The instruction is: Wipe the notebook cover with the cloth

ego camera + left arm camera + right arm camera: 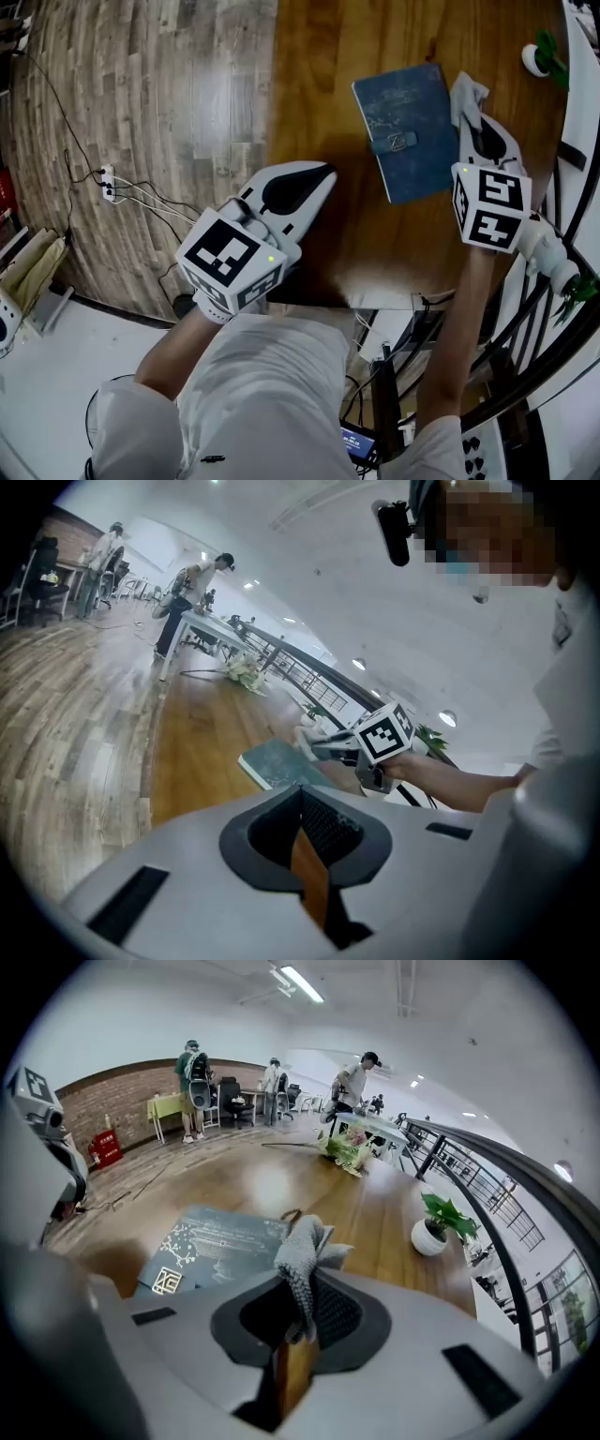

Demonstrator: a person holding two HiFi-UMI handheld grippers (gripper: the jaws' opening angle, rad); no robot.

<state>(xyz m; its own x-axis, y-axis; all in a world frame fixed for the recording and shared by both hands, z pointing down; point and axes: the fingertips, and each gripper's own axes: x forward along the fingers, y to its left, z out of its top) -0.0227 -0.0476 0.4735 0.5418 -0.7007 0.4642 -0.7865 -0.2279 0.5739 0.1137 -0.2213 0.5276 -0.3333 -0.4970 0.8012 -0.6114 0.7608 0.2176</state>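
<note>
Notebook (408, 131): blue, closed, with a metal clasp on the cover; it lies flat on the tabletop (328, 56), towards the person's right.
Cloth (467, 98): small, grey and knitted, bunched into a tuft. It sits at the notebook's upper right corner; whether it touches the cover cannot be told.
Right tongs (472, 117): closed on the cloth, which sticks out past the tips. They point at the notebook's right edge.
Left tongs (322, 176): closed together with nothing between them, held over bare wood to the left of the notebook and apart from it.
Plant (542, 56): a small pot with green leaves, beyond the notebook to the right, well apart.
Step in hand: probably bringing the cloth onto the cover to begin wiping.
Doing it well: lower the tuft until it presses flat on the cover, then sweep in long strokes across the whole face. Ease off around the clasp, since the knit may snag there.
Risk: the notebook may slide on the smooth wood. Resting the left tongs on its near left corner would likely steady it.
</note>
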